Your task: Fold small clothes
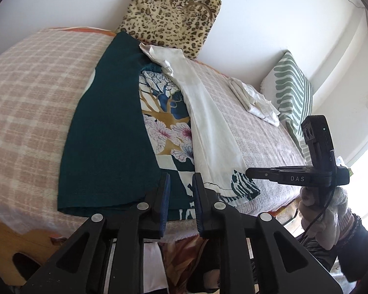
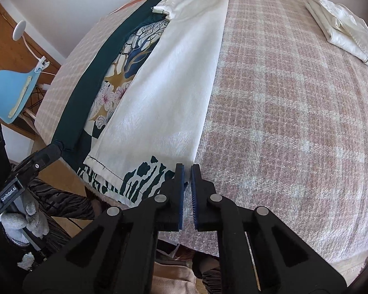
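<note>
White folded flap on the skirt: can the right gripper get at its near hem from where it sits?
Probably yes. The right gripper sits open beside the white flap, with its hem just left of the fingertips, and nothing lies between them.

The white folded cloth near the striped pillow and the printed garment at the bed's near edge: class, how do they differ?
The white folded cloth is plain white; the printed garment shows a tree, flowers and teal panels. The cloth is a small, slightly rumpled bundle far back by the striped pillow; the garment lies long, side panels folded inward, at the near edge. Both rest on the plaid blanket.
</note>
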The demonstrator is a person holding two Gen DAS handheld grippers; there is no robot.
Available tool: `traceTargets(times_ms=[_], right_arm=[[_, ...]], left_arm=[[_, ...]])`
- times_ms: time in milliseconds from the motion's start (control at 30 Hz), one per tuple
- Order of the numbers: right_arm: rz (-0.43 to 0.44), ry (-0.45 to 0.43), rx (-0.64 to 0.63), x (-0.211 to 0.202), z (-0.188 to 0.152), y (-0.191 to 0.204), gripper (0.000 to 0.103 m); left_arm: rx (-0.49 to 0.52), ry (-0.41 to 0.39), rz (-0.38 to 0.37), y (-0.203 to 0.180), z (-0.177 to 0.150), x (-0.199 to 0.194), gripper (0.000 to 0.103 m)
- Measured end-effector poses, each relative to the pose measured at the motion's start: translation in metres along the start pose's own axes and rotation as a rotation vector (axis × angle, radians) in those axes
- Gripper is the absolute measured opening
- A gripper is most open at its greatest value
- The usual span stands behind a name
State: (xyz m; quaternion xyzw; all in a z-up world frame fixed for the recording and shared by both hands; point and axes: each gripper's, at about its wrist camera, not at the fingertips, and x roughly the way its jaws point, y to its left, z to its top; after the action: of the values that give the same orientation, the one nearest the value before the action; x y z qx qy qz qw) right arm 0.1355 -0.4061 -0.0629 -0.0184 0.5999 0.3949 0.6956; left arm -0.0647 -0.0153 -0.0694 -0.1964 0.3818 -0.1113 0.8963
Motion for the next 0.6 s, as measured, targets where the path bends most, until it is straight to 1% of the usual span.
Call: traceTargets(times_ms=[33,67,100,167,233,267,333,400,433,533,600], right_arm=[[0.012,-0.003,0.005,0.000,-0.003,-0.001,0.007],[0.025,-0.008,0.012,-0.001,-0.006,-0.002,0.008],[0.038,-0.012,0.020,-0.003,-0.010,-0.004,0.011],[0.081,-0.025,0.047,-0.006,-0.016,-0.008,0.017],[0.125,-0.033,0.074,-0.007,-0.021,-0.012,0.026],[0.145,-0.036,0.088,-0.007,-0.022,-0.013,0.028],[0.180,-0.045,0.104,-0.007,-0.024,-0.015,0.036],[0.205,-0.053,0.125,-0.006,-0.025,-0.016,0.038],[0.216,-0.055,0.138,-0.006,-0.026,-0.017,0.038],[0.262,-0.062,0.188,-0.005,-0.027,-0.023,0.039],[0.290,-0.062,0.216,-0.004,-0.028,-0.027,0.039]], left_arm=[[0.013,-0.014,0.034,0.006,0.004,-0.010,0.041],[0.017,-0.022,0.059,0.014,0.008,-0.019,0.046],[0.014,-0.022,0.072,0.021,0.011,-0.025,0.048],[-0.016,0.007,0.088,0.040,0.017,-0.032,0.048],[-0.067,0.052,0.086,0.060,0.019,-0.031,0.048],[-0.099,0.077,0.077,0.069,0.020,-0.029,0.048],[-0.167,0.128,0.044,0.086,0.017,-0.024,0.048],[-0.198,0.173,0.038,0.096,0.014,-0.017,0.048],[-0.208,0.183,0.038,0.100,0.012,-0.015,0.048],[-0.262,0.208,0.000,0.111,0.009,-0.008,0.048],[-0.264,0.204,-0.017,0.111,0.009,-0.008,0.048]])
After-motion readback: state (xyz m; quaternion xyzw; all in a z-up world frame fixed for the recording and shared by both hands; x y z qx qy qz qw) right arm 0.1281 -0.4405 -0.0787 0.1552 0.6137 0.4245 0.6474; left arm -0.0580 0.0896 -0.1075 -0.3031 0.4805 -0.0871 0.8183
